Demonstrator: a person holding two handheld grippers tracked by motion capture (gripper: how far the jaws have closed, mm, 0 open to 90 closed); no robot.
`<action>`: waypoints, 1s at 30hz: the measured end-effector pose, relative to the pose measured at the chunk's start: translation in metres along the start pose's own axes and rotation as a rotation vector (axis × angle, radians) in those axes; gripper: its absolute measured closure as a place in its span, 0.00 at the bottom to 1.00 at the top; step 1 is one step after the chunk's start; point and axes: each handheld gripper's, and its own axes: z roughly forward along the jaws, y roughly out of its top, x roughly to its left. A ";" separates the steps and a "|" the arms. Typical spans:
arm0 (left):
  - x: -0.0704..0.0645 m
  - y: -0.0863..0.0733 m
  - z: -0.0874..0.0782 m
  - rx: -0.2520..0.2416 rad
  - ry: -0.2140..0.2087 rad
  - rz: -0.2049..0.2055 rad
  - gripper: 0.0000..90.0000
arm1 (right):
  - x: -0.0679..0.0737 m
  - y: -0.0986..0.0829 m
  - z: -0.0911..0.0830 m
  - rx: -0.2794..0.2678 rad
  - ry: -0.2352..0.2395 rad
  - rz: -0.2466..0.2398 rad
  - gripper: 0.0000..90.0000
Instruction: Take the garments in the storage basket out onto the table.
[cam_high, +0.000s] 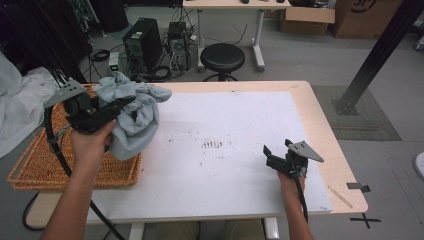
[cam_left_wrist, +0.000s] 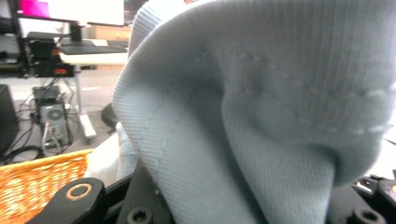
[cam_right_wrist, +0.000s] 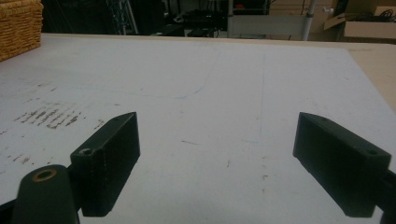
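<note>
Left gripper (cam_high: 125, 104) clamps a light grey-blue knit garment (cam_high: 136, 117), bunched and lifted over the wicker basket's (cam_high: 30, 165) right edge. Right gripper (cam_high: 275, 156) rests agape, near right. Soft, light, droops; likely best gripped at a thick fold.

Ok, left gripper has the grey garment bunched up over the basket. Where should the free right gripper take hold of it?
Take the loose rounded fold of the grey garment that hangs toward the white board, coming in from the table's right. The left gripper holds the upper bunch, and the right gripper, jaws wide apart, has open board between it and that fold.
</note>
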 end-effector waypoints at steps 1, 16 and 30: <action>-0.002 0.000 0.002 0.001 -0.008 0.001 0.75 | 0.000 0.000 0.000 -0.002 0.001 0.002 0.16; -0.048 -0.026 0.062 0.053 -0.136 0.035 0.75 | -0.006 0.001 -0.005 -0.016 0.005 0.001 0.16; -0.093 -0.061 0.131 0.101 -0.215 0.074 0.75 | -0.023 0.006 -0.022 -0.038 0.002 0.009 0.16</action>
